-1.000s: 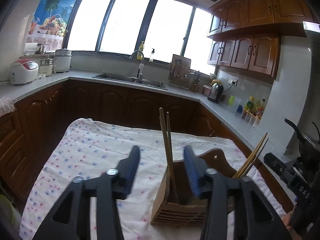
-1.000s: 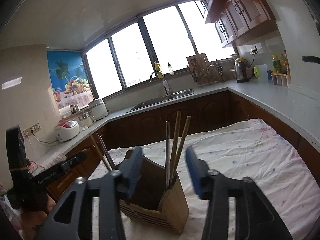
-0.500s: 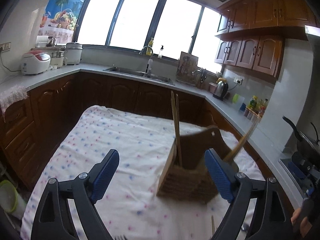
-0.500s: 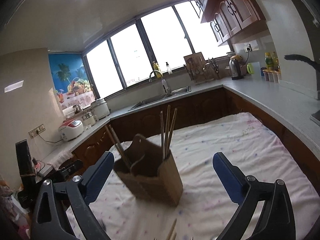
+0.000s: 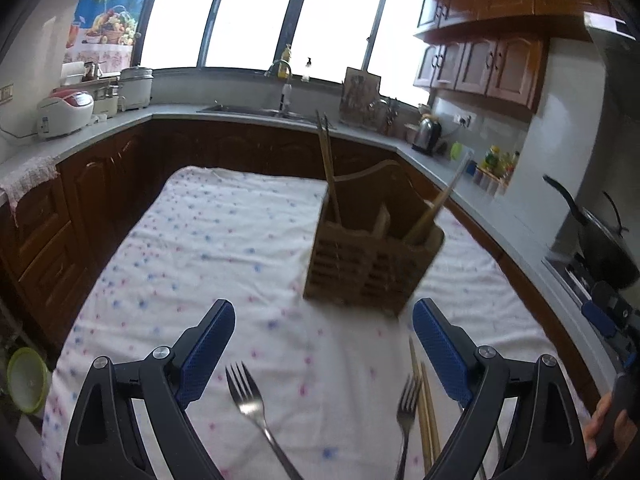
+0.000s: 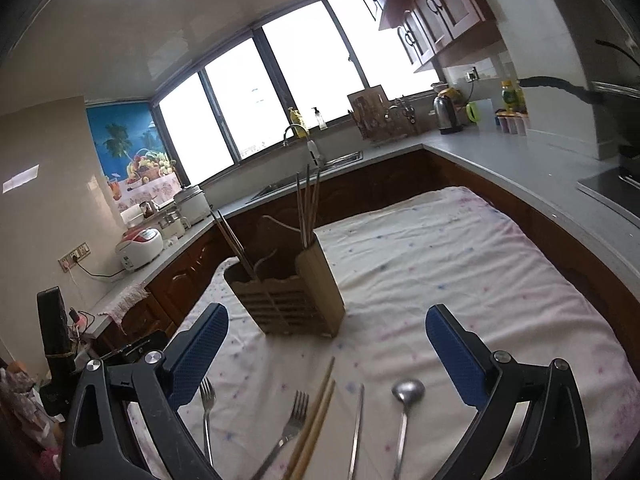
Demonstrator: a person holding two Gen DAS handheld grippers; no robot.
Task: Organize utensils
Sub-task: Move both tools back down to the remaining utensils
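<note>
A kitchen table under a white cloth [image 5: 224, 240] dotted pink and blue; on it stands a slatted wooden utensil holder [image 5: 372, 264], upright, already carrying several chopsticks in its compartments; the left gripper [image 5: 324, 348] has its jaws spread wide and opening a little further, with nothing between the blue pads; the right gripper [image 6: 326, 346] is likewise released and empty. Loose utensils lie flat on the cloth on the near side of the holder, apart from it; from the right wrist view, left to right: a fork [image 6: 207, 412], a second fork [image 6: 290, 424], a pair of wooden chopsticks [image 6: 316, 412] lying side by side, a slim metal piece [image 6: 358, 424] that may be a knife, and a metal spoon [image 6: 406, 400]. The metal pieces look stiff, light and probably slippery against the pads; lying flat, each likely wants a pinch across the narrow handle near its middle, pressing slightly into the soft cloth; the chopsticks are light and liable to roll or scissor apart, so taking both together near mid-length seems safest.
</note>
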